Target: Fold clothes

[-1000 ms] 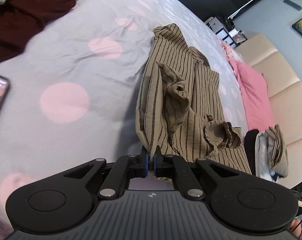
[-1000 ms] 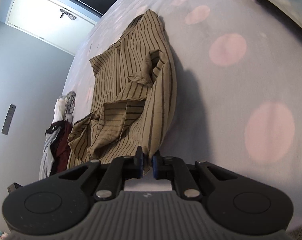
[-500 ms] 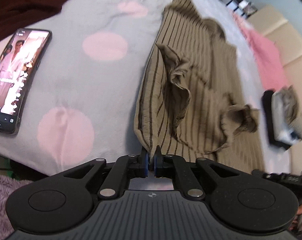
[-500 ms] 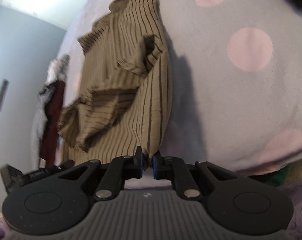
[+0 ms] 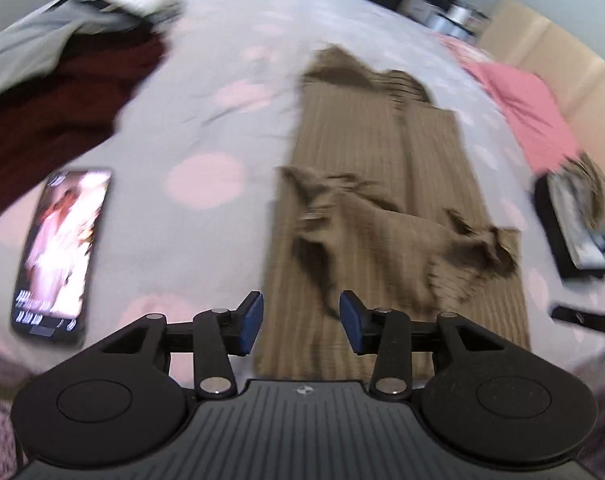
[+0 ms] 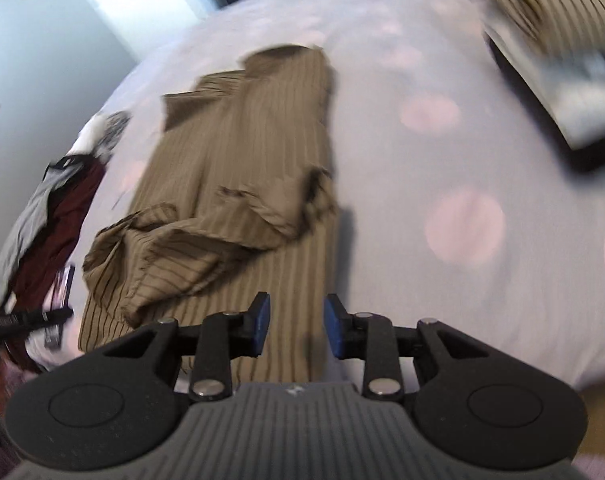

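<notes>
While both frames were smeared by motion, the brown striped garment (image 5: 382,184) could still be made out lying lengthwise on the bed (image 5: 206,120), whose pale cover carried pink dots. Its sleeves were bunched across the middle of the cloth, and its near hem reached toward both cameras. The left tool (image 5: 300,322) had just been opening; its blue pads stood apart above the garment's near left edge, with nothing pressed between them. The right tool (image 6: 296,324) had likewise just been opening, its pads parted over the near right edge of the cloth and gripping nothing. A phone (image 5: 58,252) with a lit screen lay on the bed to the left of the garment, well apart from it. A dark red heap of clothes (image 5: 62,92) sat beyond the phone. A folded stack (image 6: 550,60) rested on the bed to the right.
</notes>
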The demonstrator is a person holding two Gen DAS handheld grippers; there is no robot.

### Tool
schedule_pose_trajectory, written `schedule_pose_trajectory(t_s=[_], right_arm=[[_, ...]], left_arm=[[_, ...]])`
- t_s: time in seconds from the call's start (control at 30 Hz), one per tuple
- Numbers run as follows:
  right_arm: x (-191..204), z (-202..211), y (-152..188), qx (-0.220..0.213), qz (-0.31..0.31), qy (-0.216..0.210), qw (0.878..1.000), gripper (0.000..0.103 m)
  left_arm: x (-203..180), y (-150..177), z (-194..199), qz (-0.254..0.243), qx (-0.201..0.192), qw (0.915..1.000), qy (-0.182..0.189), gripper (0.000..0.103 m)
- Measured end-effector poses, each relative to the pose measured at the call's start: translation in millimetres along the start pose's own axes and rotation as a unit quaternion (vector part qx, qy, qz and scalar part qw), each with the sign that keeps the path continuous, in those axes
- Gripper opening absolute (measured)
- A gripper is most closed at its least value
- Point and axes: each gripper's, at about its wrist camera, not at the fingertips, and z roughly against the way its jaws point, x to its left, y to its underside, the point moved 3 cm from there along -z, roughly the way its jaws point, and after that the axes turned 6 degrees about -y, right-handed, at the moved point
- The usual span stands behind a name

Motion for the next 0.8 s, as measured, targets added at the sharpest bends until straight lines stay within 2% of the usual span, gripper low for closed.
schedule_pose_trajectory(t_s=[0.07,0.17,0.23,0.37,0.47,0.57,0.8], right_arm=[[14,-6,-3,0.004,0.049,-0.001,0.999,0.033],[29,-22,-4,0.014,0.102,-0.003,0.995,0.030],[37,-31,-2,0.022,0.123,-0.008,0.992,0.028],[46,-54,5,0.053,0.154,0.004,0.987,0.029],[52,-74,9,0.085,0.175,0.024,0.981,0.029],[57,-90,7,0.108,0.196,0.021,0.975,0.029],[71,-121,-22,0.104,0.234,0.006,0.967,0.029]], left_arm=[[-13,1,-8,-0.018,0.014,0.9993,0.028,0.032],[-32,8,-20,-0.055,0.040,0.9965,0.048,0.031],[-42,13,-30,-0.080,0.057,0.9941,0.047,0.030],[-43,19,-51,-0.091,0.091,0.9914,0.023,0.030],[-42,13,-60,-0.090,0.095,0.9912,0.023,0.030],[-44,0,-69,-0.094,0.085,0.9915,0.027,0.030],[-49,-31,-90,-0.088,0.060,0.9929,0.053,0.030]])
